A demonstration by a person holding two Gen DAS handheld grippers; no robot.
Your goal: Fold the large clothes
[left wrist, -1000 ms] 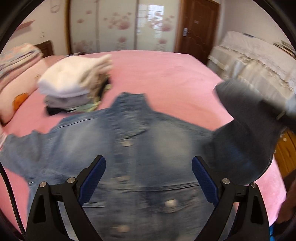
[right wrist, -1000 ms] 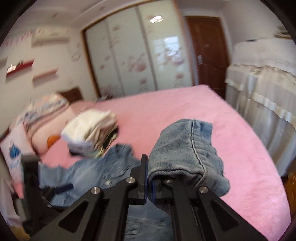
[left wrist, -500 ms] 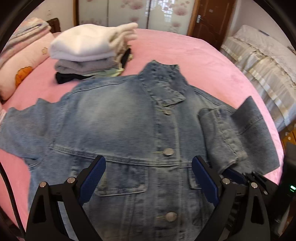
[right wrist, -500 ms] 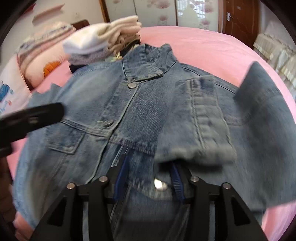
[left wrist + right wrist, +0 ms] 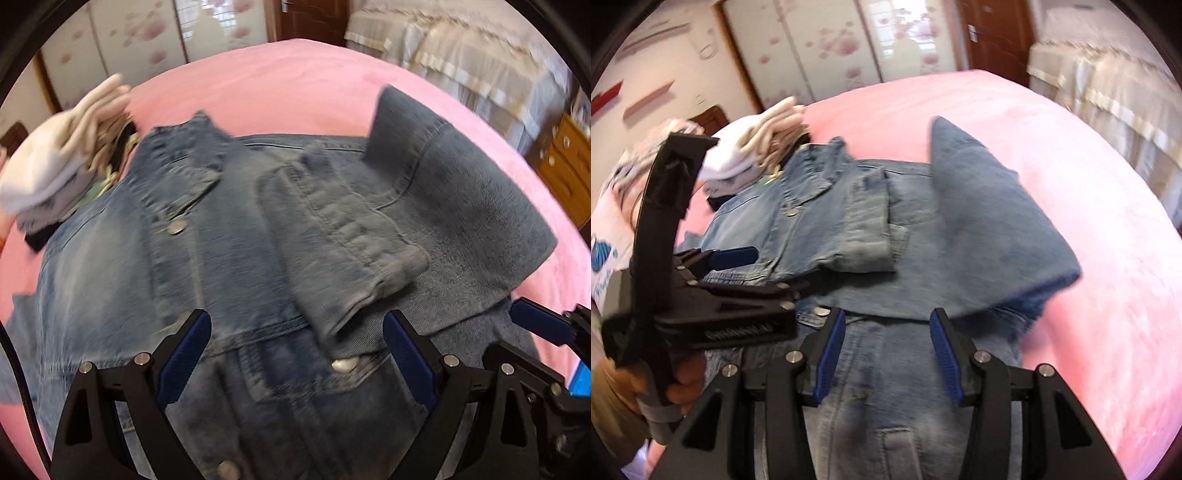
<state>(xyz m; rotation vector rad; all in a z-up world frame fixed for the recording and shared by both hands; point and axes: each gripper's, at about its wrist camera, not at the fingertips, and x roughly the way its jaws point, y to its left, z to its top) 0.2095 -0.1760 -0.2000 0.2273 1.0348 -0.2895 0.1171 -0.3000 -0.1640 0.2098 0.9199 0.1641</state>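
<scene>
A blue denim jacket (image 5: 229, 273) (image 5: 812, 221) lies front up on the pink bed (image 5: 277, 81), collar toward the far side. Its right sleeve (image 5: 351, 236) (image 5: 864, 229) is folded inward across the chest, cuff near the button row. My left gripper (image 5: 295, 321) (image 5: 768, 275) hovers open over the lower front, nothing between its blue pads. My right gripper (image 5: 886, 317) stands open just below the folded sleeve, and only jacket cloth lies beneath it. One of its fingers (image 5: 539, 325) shows at the lower right of the left wrist view.
A stack of folded clothes (image 5: 55, 166) (image 5: 753, 147) sits on the bed beside the collar. A cream-covered bed (image 5: 461, 55) and a wooden dresser (image 5: 569, 166) stand to the right. A person's hand (image 5: 679, 387) holds the left gripper.
The right gripper, earlier shut on the raised sleeve cuff, has let go and opened. The sleeve now lies folded over the jacket front. Both grippers have come down closer to the jacket.
</scene>
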